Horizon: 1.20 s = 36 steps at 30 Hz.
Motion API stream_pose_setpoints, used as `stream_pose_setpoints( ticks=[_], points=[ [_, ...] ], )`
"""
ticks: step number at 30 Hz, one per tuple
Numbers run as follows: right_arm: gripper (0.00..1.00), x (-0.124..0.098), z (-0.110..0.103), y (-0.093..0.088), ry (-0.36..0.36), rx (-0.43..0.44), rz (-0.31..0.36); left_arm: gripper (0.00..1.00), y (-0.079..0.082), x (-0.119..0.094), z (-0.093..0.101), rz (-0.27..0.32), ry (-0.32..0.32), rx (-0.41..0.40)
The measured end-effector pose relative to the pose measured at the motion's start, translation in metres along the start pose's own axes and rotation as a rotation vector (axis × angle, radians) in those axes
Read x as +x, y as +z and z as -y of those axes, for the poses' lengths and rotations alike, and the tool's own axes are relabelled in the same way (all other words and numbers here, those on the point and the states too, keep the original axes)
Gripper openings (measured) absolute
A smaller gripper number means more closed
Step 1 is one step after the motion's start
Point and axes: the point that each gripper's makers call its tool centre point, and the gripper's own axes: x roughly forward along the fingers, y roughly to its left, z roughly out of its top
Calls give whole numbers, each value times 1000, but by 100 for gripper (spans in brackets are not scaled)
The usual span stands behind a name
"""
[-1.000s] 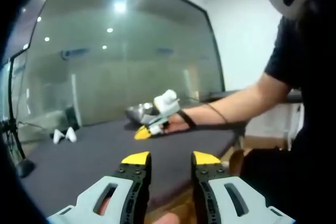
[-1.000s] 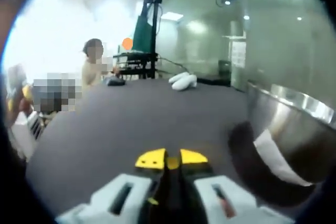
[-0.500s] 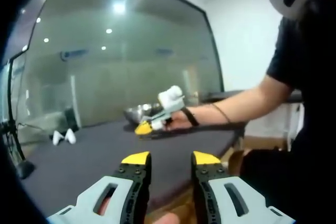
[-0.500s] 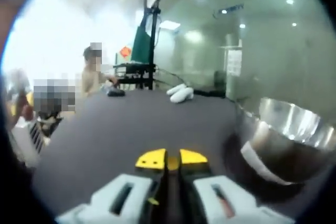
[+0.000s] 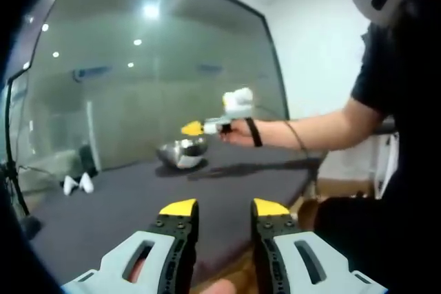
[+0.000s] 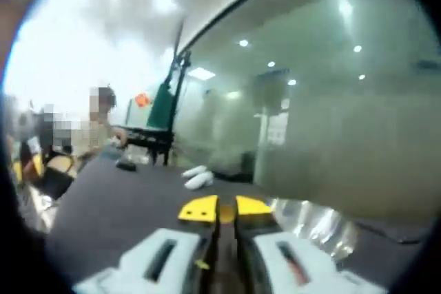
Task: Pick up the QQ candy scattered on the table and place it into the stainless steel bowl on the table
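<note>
Bowl [image 5: 181, 153] sits just below the right gripper [image 5: 193, 128], whose jaws pinch a small yellowish candy [image 6: 227, 214]; left gripper [image 5: 222, 209] waits apart, empty, well back.

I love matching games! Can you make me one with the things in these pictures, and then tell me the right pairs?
Things:
1. left gripper
2. right gripper
3. stainless steel bowl
4. two white things

Places or states:
A. shiny, standing on the dark table
B. jaws apart, nothing between them
C. lying side by side at the far end of the table
D. held up in the air above the bowl, yellow tips close together

Right pairs: 1-B, 2-D, 3-A, 4-C.
</note>
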Motion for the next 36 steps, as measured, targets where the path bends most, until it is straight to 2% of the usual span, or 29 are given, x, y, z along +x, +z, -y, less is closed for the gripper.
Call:
stream_pose_setpoints(
  ticks=[4, 7, 10, 12, 14, 16, 19, 28, 31, 34, 36],
  points=[
    [9, 9, 39, -11, -121, 34, -65, 32, 0, 4, 8, -7, -15, 13],
    [9, 18, 55, -19, -139, 88, -69, 32, 5, 4, 11, 12, -19, 18],
    [9, 18, 59, -24, -149, 54, -88, 32, 5, 4, 9, 12, -12, 13],
    [9, 20, 65, -28, -169, -68, -122, 32, 3, 3, 9, 5, -10, 15],
    [10, 23, 64, -29, -155, -23, -108, 32, 3, 2, 9, 3, -9, 12],
    [10, 26, 67, -35, -163, -30, -131, 32, 2, 1, 9, 1, -8, 10],
    [10, 29, 69, -41, -162, 25, -140, 32, 2, 3, 9, -2, -6, 12],
    [10, 39, 76, -53, -177, 54, -171, 32, 0, 3, 6, -7, 0, 9],
    [12, 39, 68, -55, -155, 55, -177, 32, -2, 3, 5, -9, 3, 5],
    [20, 41, 60, -56, -129, 69, -177, 32, -3, 3, 5, -13, 0, 5],
    [19, 40, 61, -58, -135, 56, -191, 32, -4, 3, 5, -16, 0, 5]
  ],
)
